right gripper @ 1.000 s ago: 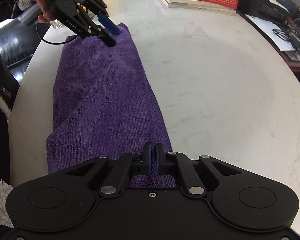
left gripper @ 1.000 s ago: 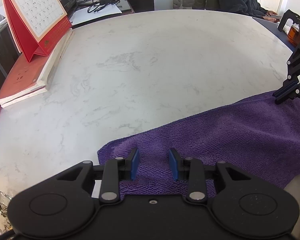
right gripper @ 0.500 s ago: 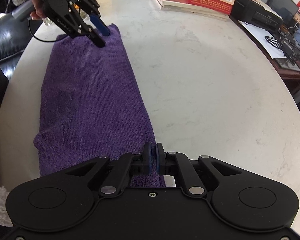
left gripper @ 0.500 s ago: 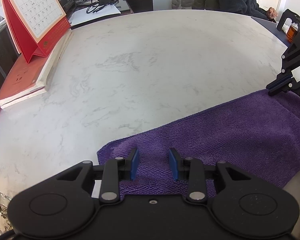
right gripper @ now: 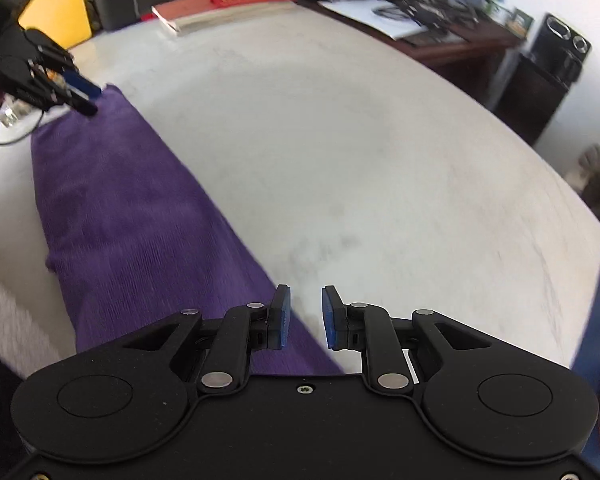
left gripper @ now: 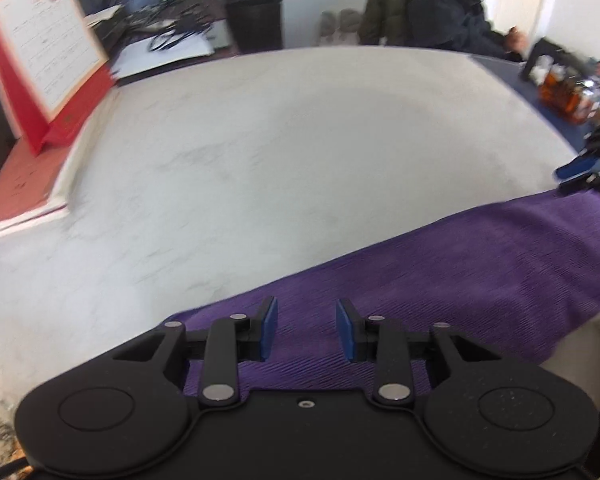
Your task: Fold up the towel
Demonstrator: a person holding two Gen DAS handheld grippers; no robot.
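A purple towel (left gripper: 480, 264) lies folded into a long strip on the white marble table (left gripper: 300, 140). My left gripper (left gripper: 306, 328) hovers open over one end of it, with nothing pressed between its blue pads. In the right wrist view the towel (right gripper: 120, 208) runs away to the upper left. My right gripper (right gripper: 305, 316) is over the other end's far edge. Its jaws are opening and the pads do not touch the cloth. Each gripper shows in the other's view: the right gripper (left gripper: 580, 176) at the far right, the left gripper (right gripper: 72, 92) at the top left.
A red desk calendar (left gripper: 48, 52) stands on a stack of books (left gripper: 24, 188) at the table's left rim. A person in a dark jacket (left gripper: 440, 12) sits at the far side. An amber bottle (left gripper: 560, 92) stands on a blue surface at the right.
My right gripper was shut on the towel's edge and has now opened and let go, swinging aside and rolling. My left gripper has lifted a little, still open.
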